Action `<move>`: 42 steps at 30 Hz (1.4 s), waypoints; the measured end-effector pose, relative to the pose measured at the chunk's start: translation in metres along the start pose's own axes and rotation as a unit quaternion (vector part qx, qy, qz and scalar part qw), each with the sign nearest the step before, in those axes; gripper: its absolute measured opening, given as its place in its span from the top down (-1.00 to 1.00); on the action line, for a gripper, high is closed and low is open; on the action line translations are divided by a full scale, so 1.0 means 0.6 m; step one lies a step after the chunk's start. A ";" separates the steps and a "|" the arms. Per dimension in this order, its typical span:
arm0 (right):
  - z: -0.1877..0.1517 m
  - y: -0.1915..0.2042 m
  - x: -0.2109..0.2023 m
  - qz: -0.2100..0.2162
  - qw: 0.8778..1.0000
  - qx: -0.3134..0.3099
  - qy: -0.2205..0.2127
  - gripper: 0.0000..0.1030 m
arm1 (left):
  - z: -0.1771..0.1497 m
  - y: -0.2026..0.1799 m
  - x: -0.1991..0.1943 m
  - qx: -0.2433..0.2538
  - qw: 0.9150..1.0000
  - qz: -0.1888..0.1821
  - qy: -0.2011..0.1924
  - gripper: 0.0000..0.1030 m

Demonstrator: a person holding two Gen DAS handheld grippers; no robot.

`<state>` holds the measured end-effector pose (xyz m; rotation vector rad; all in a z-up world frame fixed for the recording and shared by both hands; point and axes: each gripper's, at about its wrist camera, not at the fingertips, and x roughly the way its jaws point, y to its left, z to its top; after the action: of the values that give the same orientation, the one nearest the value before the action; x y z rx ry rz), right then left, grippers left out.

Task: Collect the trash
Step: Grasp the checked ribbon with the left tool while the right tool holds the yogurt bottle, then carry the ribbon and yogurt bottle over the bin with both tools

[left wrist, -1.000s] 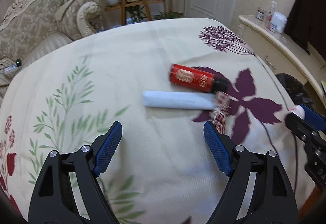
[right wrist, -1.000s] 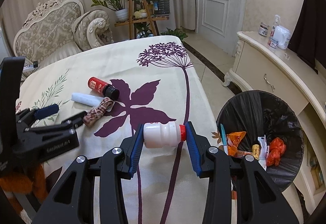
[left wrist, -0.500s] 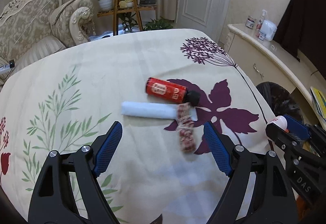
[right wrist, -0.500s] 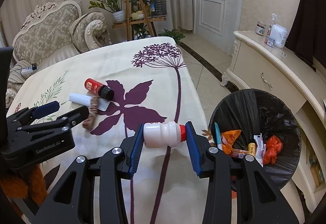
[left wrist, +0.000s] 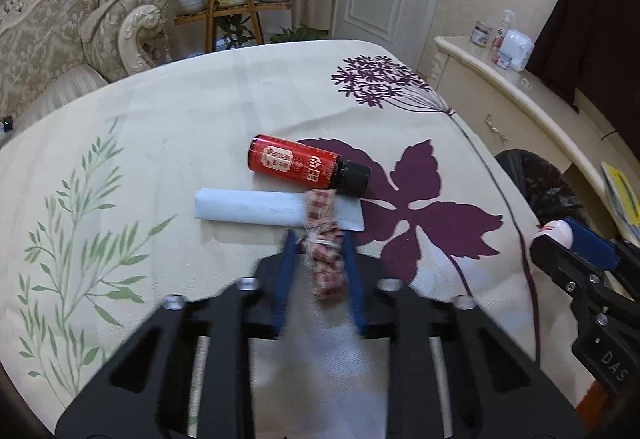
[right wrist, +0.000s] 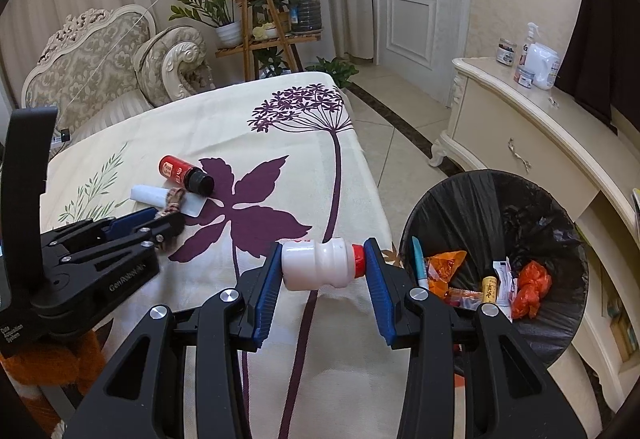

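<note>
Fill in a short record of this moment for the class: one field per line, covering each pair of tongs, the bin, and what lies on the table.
left tongs: closed around a red-patterned mesh bag
right tongs: clamped on a white bottle with red cap, held sideways
bin: black-lined, right of the table, holds wrappers
table: red bottle lying beside a white tube

**Black frames, blue pads**

Two sets of tongs, left (left wrist: 318, 271) and right (right wrist: 322, 279): matte black skeletal arms with triangular cut-outs, silver round screw heads at the joints, ribbed blue pads (right wrist: 267, 291) lining the fingers. White lettering printed on the left body, partly legible as "GenRobot"; "DAS" on the right.
</note>
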<state>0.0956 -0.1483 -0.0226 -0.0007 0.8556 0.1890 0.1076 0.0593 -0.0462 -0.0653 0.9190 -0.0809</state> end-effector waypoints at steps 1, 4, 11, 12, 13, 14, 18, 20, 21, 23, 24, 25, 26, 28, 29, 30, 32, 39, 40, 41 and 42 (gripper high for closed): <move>0.000 -0.001 0.000 0.000 1.000 0.001 0.000 0.20 | -0.001 0.001 -0.001 -0.001 1.000 -0.002 -0.001 0.63; -0.001 -0.003 0.000 -0.001 1.000 0.002 0.000 0.20 | -0.004 -0.002 -0.005 0.002 1.000 -0.002 -0.005 0.64; -0.003 -0.014 -0.007 -0.004 1.000 0.006 -0.007 0.20 | -0.007 -0.013 -0.033 0.002 1.000 -0.009 -0.018 0.64; -0.005 -0.016 -0.009 -0.006 1.000 0.008 -0.008 0.20 | -0.007 -0.017 -0.039 0.003 1.000 -0.010 -0.022 0.64; -0.005 -0.019 -0.011 -0.008 1.000 0.010 -0.009 0.20 | -0.006 -0.021 -0.044 0.005 1.000 -0.011 -0.025 0.64; -0.006 -0.022 -0.013 -0.009 1.000 0.011 -0.010 0.20 | -0.005 -0.026 -0.049 0.008 0.999 -0.012 -0.029 0.64; -0.008 -0.039 -0.023 -0.020 1.000 0.019 -0.015 0.20 | -0.002 -0.053 -0.065 0.021 0.999 -0.018 -0.043 0.64; -0.009 -0.051 -0.030 -0.027 0.999 0.026 -0.018 0.20 | 0.000 -0.069 -0.071 0.027 0.998 -0.018 -0.049 0.64; -0.009 -0.057 -0.033 -0.030 0.999 0.029 -0.020 0.20 | 0.000 -0.075 -0.073 0.030 0.998 -0.018 -0.052 0.64; -0.011 -0.072 -0.041 -0.039 0.998 0.035 -0.025 0.20 | 0.000 -0.094 -0.076 0.037 0.997 -0.016 -0.058 0.64; -0.011 -0.080 -0.044 -0.043 0.998 0.039 -0.027 0.20 | 0.000 -0.101 -0.076 0.040 0.997 -0.016 -0.059 0.64; -0.010 -0.087 -0.047 -0.047 0.998 0.042 -0.029 0.20 | 0.000 -0.109 -0.076 0.043 0.997 -0.018 -0.060 0.64; -0.010 -0.096 -0.050 -0.052 0.997 0.047 -0.031 0.20 | 0.001 -0.117 -0.077 0.045 0.997 -0.022 -0.060 0.64; -0.012 -0.113 -0.057 -0.062 0.996 0.053 -0.036 0.20 | 0.003 -0.140 -0.077 0.053 0.996 -0.025 -0.065 0.64; -0.012 -0.123 -0.060 -0.068 0.995 0.056 -0.038 0.20 | 0.004 -0.152 -0.077 0.058 0.996 -0.027 -0.067 0.64; -0.012 -0.133 -0.062 -0.073 0.995 0.060 -0.040 0.20 | 0.004 -0.160 -0.076 0.061 0.995 -0.029 -0.068 0.64; -0.011 -0.151 -0.066 -0.086 0.993 0.065 -0.045 0.20 | 0.007 -0.183 -0.073 0.069 0.994 -0.034 -0.071 0.64; -0.014 -0.210 -0.070 -0.125 0.987 0.087 -0.053 0.20 | 0.010 -0.253 -0.050 0.094 0.991 -0.046 -0.079 0.64; -0.015 -0.217 -0.070 -0.128 0.986 0.090 -0.053 0.20 | 0.011 -0.261 -0.047 0.098 0.991 -0.047 -0.079 0.64; -0.016 -0.225 -0.069 -0.131 0.986 0.094 -0.052 0.20 | 0.013 -0.271 -0.042 0.103 0.990 -0.049 -0.078 0.64; -0.017 -0.232 -0.067 -0.133 0.985 0.097 -0.052 0.20 | 0.013 -0.278 -0.039 0.105 0.990 -0.050 -0.078 0.64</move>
<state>0.0850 -0.2926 -0.0095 0.0753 0.7589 -0.1443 0.0929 -0.1040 -0.0077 0.0781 0.7467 -0.2613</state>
